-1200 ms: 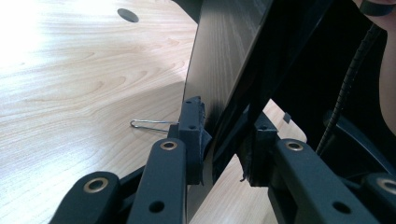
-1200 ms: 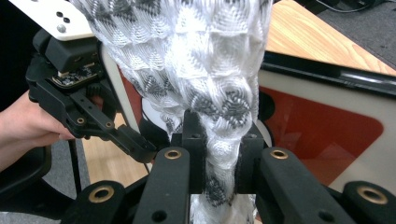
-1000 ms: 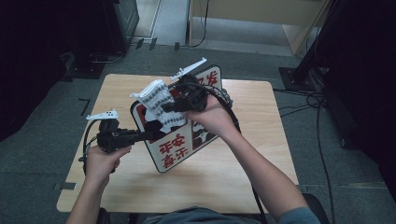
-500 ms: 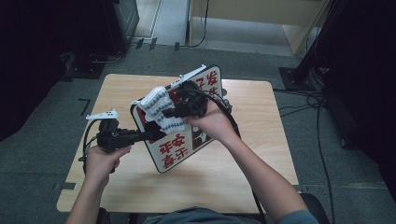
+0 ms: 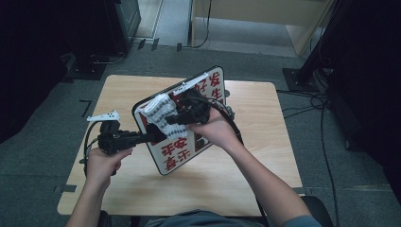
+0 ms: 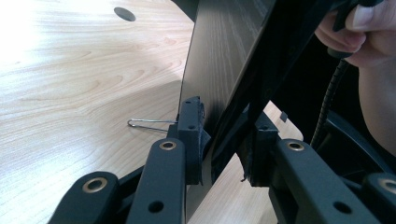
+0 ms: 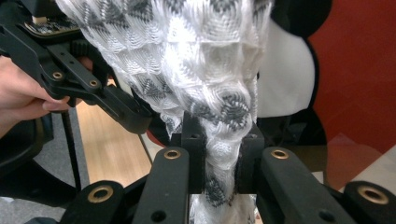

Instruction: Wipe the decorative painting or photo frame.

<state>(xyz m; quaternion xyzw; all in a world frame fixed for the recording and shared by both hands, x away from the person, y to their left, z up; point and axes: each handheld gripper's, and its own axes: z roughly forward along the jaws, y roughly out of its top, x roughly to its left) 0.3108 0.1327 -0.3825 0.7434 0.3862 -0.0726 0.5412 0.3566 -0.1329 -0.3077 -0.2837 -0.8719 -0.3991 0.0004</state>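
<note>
Since the earlier frames, the cloth [image 5: 163, 113] has slid toward nine o'clock across the framed sign [image 5: 189, 142], which stands tilted at mid-table [image 5: 265, 156] in the high view. From the left gripper [image 6: 223, 142] view, both jaws are clamped on the sign's black edge. From the right gripper [image 7: 223, 154] view, its jaws pinch the white-and-grey cloth, bunched at twelve o'clock.

right tongs [image 7: 222, 158] pinching white cloth [image 7: 187, 60]
</note>
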